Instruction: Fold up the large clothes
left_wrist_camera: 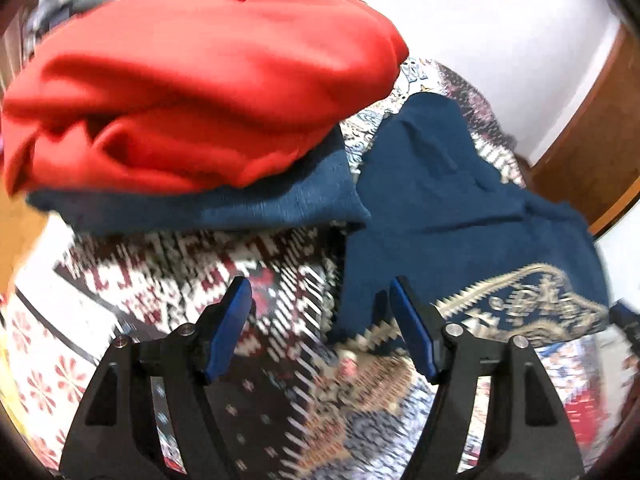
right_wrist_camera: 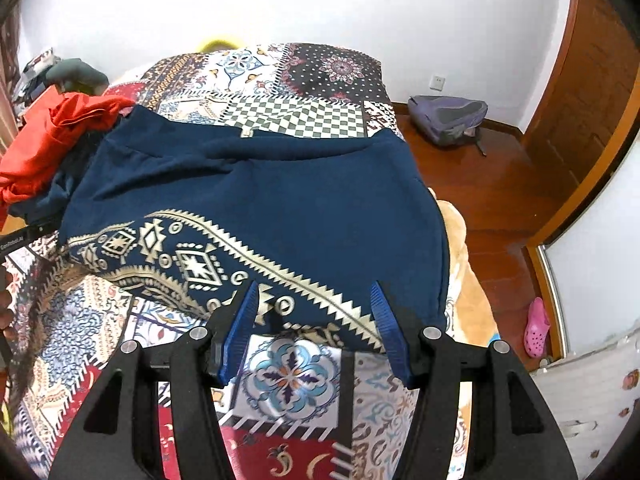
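Patchwork-patterned bedcover (right_wrist_camera: 304, 384) in red, white, blue and black fills the surface under both claws. At the bottom centre of the right wrist view, the right gripper (right_wrist_camera: 314, 300) has its blue ribbed fingers (right_wrist_camera: 244, 328) apart, with nothing between them; they stand just over the near hem of the dark navy garment with a cream geometric border print (right_wrist_camera: 260, 200). This garment lies spread flat across the middle of the frame, its printed band running from the centre left down to the lower centre. At the upper left of this view a crumpled red cloth (right_wrist_camera: 52, 136) lies at the navy garment's far left corner. A grey-purple backpack (right_wrist_camera: 448, 118) rests on the brown wooden floor (right_wrist_camera: 500, 200) at the upper right, and a pink clog shoe (right_wrist_camera: 536, 326) is at the right edge.

In the left wrist view, which is blurred, the left gripper (left_wrist_camera: 318, 292) is at the bottom centre, also with fingers apart and empty, above the bedcover (left_wrist_camera: 180, 280). The navy garment (left_wrist_camera: 460, 220) lies at the centre right, beside the right finger. The red cloth (left_wrist_camera: 200, 80) fills the upper left, lying on blue fabric.
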`<move>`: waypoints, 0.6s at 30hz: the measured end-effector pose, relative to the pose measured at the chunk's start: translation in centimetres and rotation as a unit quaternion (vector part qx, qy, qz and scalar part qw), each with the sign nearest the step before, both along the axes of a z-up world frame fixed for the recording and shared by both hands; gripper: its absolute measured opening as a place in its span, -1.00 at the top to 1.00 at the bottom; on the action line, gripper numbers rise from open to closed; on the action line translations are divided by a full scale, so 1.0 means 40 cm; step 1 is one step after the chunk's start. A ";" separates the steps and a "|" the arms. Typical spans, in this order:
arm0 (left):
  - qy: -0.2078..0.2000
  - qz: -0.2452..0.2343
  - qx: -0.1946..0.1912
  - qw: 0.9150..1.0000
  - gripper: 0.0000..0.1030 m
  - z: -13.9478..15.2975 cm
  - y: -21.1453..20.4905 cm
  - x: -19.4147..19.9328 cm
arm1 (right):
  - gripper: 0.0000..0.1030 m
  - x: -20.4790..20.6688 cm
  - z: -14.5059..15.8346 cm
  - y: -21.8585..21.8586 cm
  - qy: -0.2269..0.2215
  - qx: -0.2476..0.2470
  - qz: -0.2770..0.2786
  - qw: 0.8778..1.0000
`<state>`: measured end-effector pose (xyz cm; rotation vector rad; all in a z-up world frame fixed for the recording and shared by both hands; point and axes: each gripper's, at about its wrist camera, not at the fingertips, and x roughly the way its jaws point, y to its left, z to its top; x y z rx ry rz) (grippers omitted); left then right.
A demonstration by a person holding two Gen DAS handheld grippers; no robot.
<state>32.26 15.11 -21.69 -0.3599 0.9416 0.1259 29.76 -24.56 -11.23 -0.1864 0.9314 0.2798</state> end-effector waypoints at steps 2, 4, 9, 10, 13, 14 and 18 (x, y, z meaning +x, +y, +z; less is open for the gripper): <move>0.003 0.001 -0.053 0.999 -0.37 -0.011 0.011 -0.017 | -0.05 -0.008 0.000 0.009 -0.001 0.002 0.006 1.000; 0.007 -0.002 -0.121 0.993 -0.38 -0.034 0.013 -0.028 | -0.05 -0.015 -0.003 0.019 0.001 0.002 0.011 1.000; 0.013 -0.012 -0.237 0.971 -0.37 -0.108 -0.001 -0.040 | -0.05 -0.027 -0.006 0.038 0.006 0.011 0.027 1.000; 0.015 -0.011 -0.256 0.967 -0.37 -0.124 -0.003 -0.038 | -0.05 -0.028 -0.008 0.042 0.006 0.010 0.029 1.000; 0.004 -0.002 -0.258 0.966 -0.37 -0.132 -0.005 -0.034 | -0.05 -0.028 -0.009 0.045 0.007 0.012 0.032 0.999; 0.005 -0.001 -0.259 0.966 -0.37 -0.135 -0.004 -0.029 | -0.05 -0.025 -0.010 0.044 0.007 0.014 0.032 0.999; 0.003 0.004 -0.276 0.961 -0.39 -0.160 -0.008 0.030 | -0.05 -0.012 -0.023 0.042 0.013 0.022 0.025 0.999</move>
